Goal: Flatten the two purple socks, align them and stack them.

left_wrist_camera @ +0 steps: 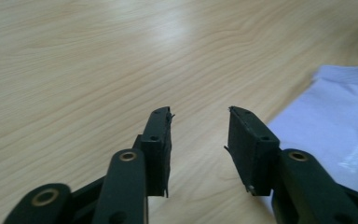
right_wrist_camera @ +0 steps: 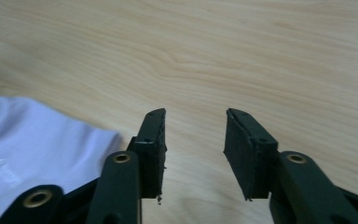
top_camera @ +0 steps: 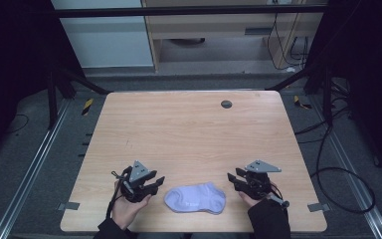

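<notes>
At the near edge of the light wood-grain desk (top_camera: 194, 129) lay a pale lavender ankle sock (top_camera: 196, 198), flat and on its side, between the two hands. The left hand-held gripper (top_camera: 155, 180) sat just beside the sock's left end, released, its black jaws apart over bare wood with nothing between them; the right hand-held gripper (top_camera: 233, 178) rested near the sock's right end, likewise released and empty. Dark sleeves came in from the bottom edge. Farther up, the desk top was plain except for a small dark round cap (top_camera: 226, 104) near its far edge. Beyond the desk lay grey floor with metal rails (top_camera: 30, 164) at either side, loose black cables (top_camera: 328, 164) on the right, and a pale wooden cabinet (top_camera: 219, 30) at the back
</notes>
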{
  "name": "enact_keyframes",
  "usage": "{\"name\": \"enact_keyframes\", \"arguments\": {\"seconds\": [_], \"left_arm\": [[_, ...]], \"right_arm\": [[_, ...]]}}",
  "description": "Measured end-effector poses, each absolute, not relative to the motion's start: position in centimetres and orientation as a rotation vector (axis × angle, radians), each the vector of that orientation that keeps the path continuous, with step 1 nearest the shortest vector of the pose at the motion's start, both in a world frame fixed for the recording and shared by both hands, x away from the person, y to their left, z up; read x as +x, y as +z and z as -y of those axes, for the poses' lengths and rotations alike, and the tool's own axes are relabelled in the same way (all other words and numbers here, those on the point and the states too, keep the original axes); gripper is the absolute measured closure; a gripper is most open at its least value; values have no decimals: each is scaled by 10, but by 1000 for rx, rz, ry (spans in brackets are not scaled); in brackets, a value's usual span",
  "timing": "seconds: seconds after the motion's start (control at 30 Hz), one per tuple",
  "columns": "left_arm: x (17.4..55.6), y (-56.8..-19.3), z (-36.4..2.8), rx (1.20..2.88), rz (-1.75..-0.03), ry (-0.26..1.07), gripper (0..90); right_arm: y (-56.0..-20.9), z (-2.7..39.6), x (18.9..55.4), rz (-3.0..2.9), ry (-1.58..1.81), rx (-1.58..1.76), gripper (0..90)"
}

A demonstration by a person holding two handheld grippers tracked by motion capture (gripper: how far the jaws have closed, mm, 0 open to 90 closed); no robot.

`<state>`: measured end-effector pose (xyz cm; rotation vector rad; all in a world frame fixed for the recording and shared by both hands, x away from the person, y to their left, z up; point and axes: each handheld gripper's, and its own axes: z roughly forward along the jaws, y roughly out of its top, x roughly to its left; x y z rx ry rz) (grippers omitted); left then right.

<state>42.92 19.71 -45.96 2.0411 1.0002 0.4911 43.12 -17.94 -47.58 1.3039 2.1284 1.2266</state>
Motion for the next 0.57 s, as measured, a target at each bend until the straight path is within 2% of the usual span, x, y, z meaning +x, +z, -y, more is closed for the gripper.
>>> {"name": "enact_keyframes", "arguments": {"seconds": [0.27,0.57], "left_arm": [[441,-467,-233,2010,-1071,517,406],[452,-473,-268,1953,-1160,577,309]], "right_arm": [[-480,212,445,-2019,1182,1356,403],[-487,238,452,-1960,1125,1405,277]]}}
